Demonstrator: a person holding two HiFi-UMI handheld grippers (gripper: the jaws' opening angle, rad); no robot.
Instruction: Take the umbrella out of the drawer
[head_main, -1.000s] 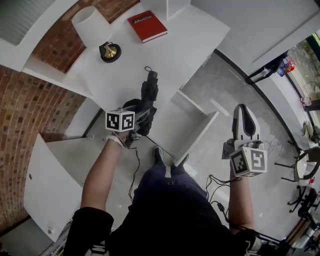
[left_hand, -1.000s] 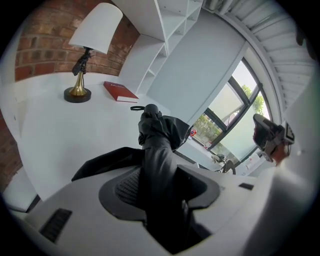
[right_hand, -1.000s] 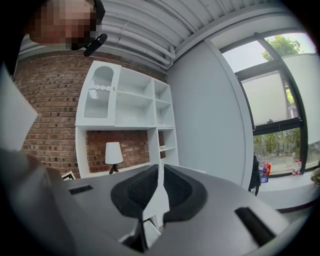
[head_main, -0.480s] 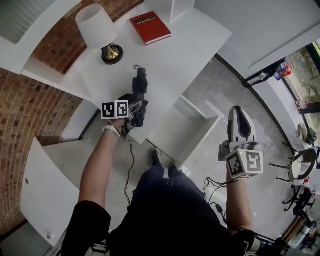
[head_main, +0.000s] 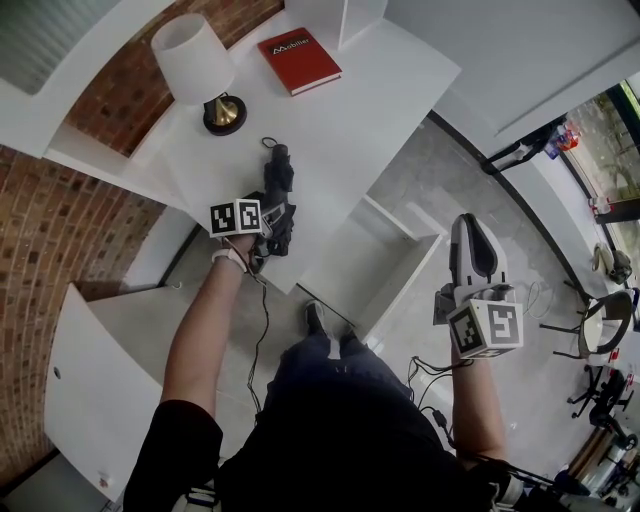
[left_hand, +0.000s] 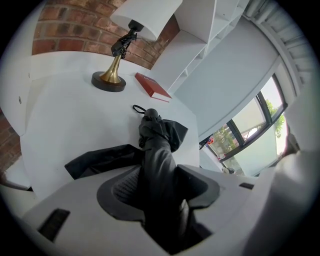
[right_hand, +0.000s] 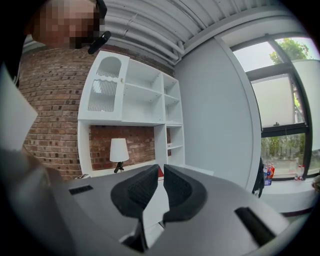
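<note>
The black folded umbrella (head_main: 279, 178) lies on the white desk top (head_main: 370, 95), its strap end towards the lamp. My left gripper (head_main: 276, 212) is shut on the umbrella's near end; its jaws have just been opening a little, with the umbrella (left_hand: 159, 145) still filling the gap between the pads. In the left gripper view loose black fabric spreads to the left of my left gripper (left_hand: 161, 178). The white drawer (head_main: 402, 283) stands pulled out below the desk edge. My right gripper (head_main: 472, 228) hovers right of the drawer, shut and empty, and the right gripper (right_hand: 156, 173) shows its pads together.
A white-shaded lamp (head_main: 194, 62) on a brass base (left_hand: 108, 80) and a red book (head_main: 298, 58) stand on the desk beyond the umbrella. A white cabinet door (head_main: 95, 385) hangs open at lower left. Cables (head_main: 262, 330) trail on the grey floor by the person's feet.
My left gripper carried the umbrella up and left, from above the drawer onto the desk top near the lamp. My right gripper drifted slightly left.
</note>
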